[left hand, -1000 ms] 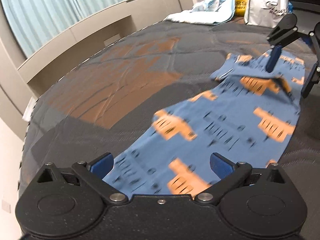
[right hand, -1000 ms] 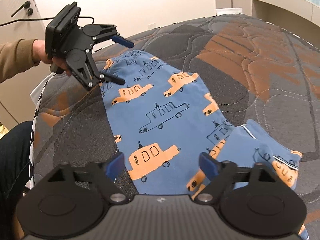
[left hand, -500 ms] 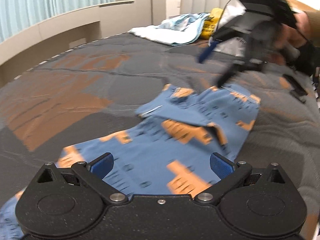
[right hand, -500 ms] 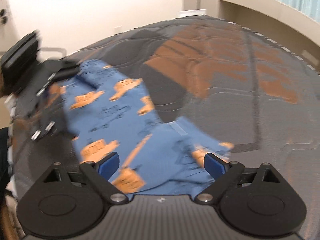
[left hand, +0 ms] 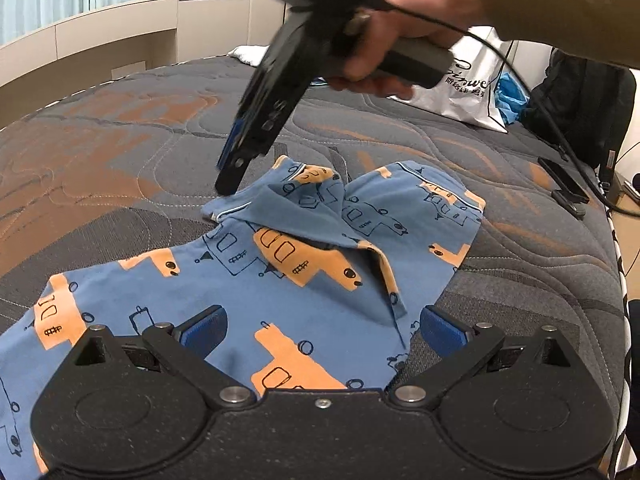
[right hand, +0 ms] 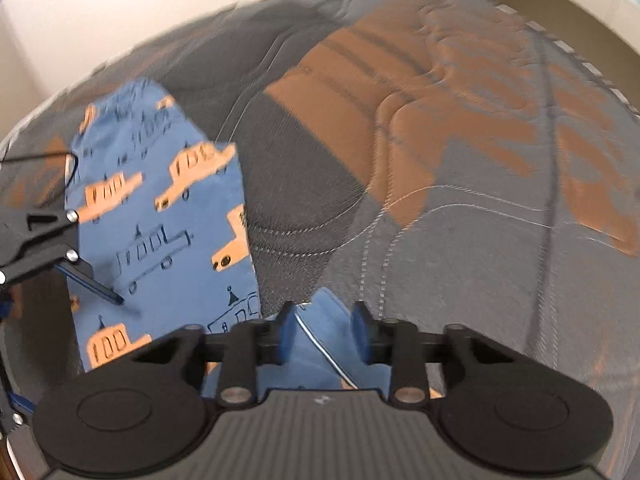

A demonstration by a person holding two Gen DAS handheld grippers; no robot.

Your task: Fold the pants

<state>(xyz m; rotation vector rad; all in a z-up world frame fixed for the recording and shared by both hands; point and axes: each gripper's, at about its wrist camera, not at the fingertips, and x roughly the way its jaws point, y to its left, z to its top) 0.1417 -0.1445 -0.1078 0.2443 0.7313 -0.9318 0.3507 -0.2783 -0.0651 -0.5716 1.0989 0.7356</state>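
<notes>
Blue pants (left hand: 288, 280) printed with orange cars lie rumpled on the quilted bed, one end bunched and folded over. They also show in the right wrist view (right hand: 160, 216). My left gripper (left hand: 320, 328) is open, low over the near part of the pants. My right gripper (right hand: 324, 332) has its jaws partly closed around a white-piped corner of the pants (right hand: 320, 320); in the left wrist view the right gripper (left hand: 230, 176) points down at that far left corner. The left gripper (right hand: 96, 292) shows at the left edge of the right wrist view.
The bed cover (left hand: 120, 140) is grey and orange. A white shopping bag (left hand: 476, 92), a black backpack (left hand: 580, 104) and a dark phone (left hand: 564, 188) lie at the far right of the bed. A wooden ledge (left hand: 100, 40) and curtains run along the left.
My right gripper swung over to the far corner of the pants and narrowed its jaws around the hem. My left gripper turned to face the bunched end and stayed open.
</notes>
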